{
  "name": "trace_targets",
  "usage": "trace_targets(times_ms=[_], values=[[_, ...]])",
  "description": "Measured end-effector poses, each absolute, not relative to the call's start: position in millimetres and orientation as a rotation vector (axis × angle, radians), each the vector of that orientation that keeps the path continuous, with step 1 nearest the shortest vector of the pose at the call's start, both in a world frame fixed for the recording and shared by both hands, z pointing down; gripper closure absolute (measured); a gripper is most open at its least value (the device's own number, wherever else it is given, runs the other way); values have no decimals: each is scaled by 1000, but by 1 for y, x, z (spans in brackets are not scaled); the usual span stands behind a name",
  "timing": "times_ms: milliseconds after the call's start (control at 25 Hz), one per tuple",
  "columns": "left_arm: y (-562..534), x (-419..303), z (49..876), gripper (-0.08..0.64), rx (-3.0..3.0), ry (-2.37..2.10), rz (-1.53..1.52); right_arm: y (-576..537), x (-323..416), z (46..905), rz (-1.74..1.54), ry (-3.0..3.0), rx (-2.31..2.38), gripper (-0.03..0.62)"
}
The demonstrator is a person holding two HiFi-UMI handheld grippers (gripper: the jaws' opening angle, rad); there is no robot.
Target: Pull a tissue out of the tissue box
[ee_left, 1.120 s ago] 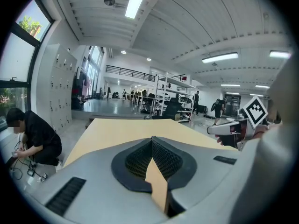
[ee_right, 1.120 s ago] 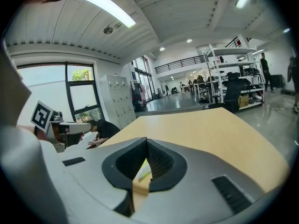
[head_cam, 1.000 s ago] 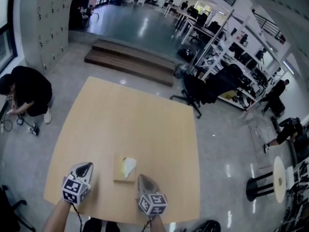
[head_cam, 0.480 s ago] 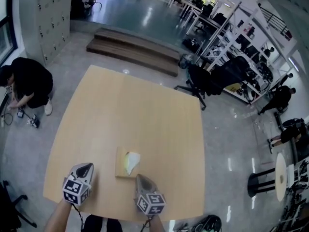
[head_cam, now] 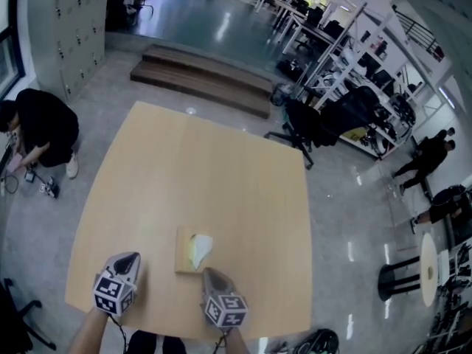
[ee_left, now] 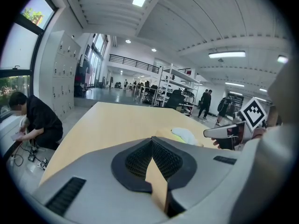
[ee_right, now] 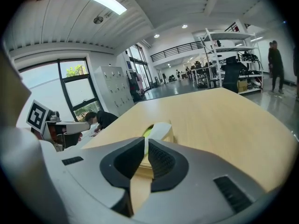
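Timber-look laminate fills the scene: a broad table [head_cam: 221, 183] with rounded corners and a smooth matt top. On it sits the tissue box [head_cam: 184, 255], a flat, low rectangle in a tan close to the table's own colour. Out of its top slot rises the tissue [head_cam: 200, 246], soft and crumpled, white with a yellow-green tinge in its fold. Now the right gripper [ee_right: 145, 143]: smooth grey shell, black ribbed pads [ee_right: 161, 159], and its jaws are opening, just a thin slit between them so far. Nothing sits in that slit; the tissue shows through it from beyond. The box lies straight ahead of this gripper's tips, near but apart from them. Over to the left gripper [ee_left: 152, 141]: same grey moulded body, same dark gridded pads, and here they meet at the tips, closed on nothing. From this one the box is ahead and off to the right, a little farther than from its partner. So the box sits forward of the pair and nearer the right one. Both grippers are over the near part of the table, each carrying its cube of black-and-white square markers. Well beyond the left gripper, off the table's left side, a person [head_cam: 40, 135] in dark clothes crouches on the glossy grey floor [head_cam: 346, 220].
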State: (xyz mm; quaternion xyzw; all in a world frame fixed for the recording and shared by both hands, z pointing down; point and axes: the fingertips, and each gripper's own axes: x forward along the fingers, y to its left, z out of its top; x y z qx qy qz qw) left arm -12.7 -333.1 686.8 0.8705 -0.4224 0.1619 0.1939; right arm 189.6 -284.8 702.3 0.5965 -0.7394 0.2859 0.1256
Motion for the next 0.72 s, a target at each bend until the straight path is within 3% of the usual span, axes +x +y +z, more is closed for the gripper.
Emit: trace_targets(times_ms=[40, 280, 720], values=[[-333, -13, 687, 552, 2439, -1186, 455, -285, 188, 703, 830, -2154, 1734, 555], [-334, -16, 691, 552, 2431, -1187, 459, -292, 180, 711, 829, -2148, 1711, 390], [-341, -29, 695, 552, 2415, -1197, 465, -304, 173, 725, 859, -2107, 1726, 373]])
